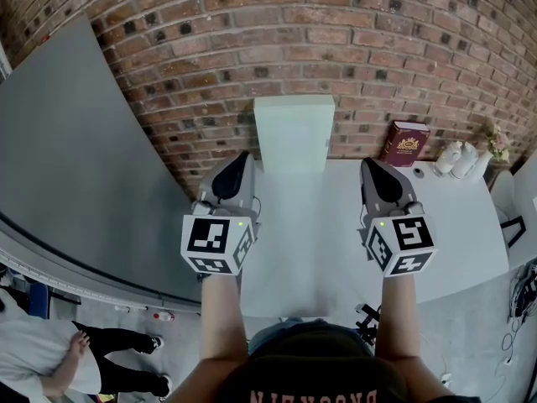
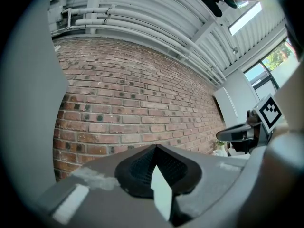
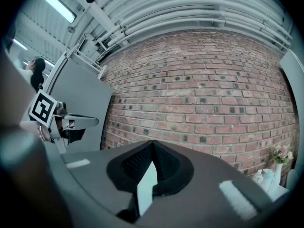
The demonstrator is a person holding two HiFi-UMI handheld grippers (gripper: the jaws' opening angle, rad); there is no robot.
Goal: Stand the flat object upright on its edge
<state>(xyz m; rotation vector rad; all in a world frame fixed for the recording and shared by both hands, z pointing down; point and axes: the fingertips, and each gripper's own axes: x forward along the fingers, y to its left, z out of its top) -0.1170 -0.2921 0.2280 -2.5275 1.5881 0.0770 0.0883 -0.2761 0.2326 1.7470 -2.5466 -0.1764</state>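
A maroon book (image 1: 405, 143) with gold print stands upright against the brick wall at the table's back right. A pale flat panel (image 1: 294, 133) leans on the wall at the back centre. My left gripper (image 1: 242, 159) hovers over the white table (image 1: 319, 250) left of the panel, and its jaws are shut with nothing held. My right gripper (image 1: 370, 165) hovers just left of the book, also shut and empty. In the left gripper view the closed jaws (image 2: 156, 149) point at the brick wall. The right gripper view shows the same closed tip (image 3: 152, 144).
White vases (image 1: 460, 159) and a small flower bunch (image 1: 497, 141) stand at the back right corner. A grey curved partition (image 1: 75, 158) borders the table's left side. A person (image 1: 50, 359) stands on the floor at the lower left.
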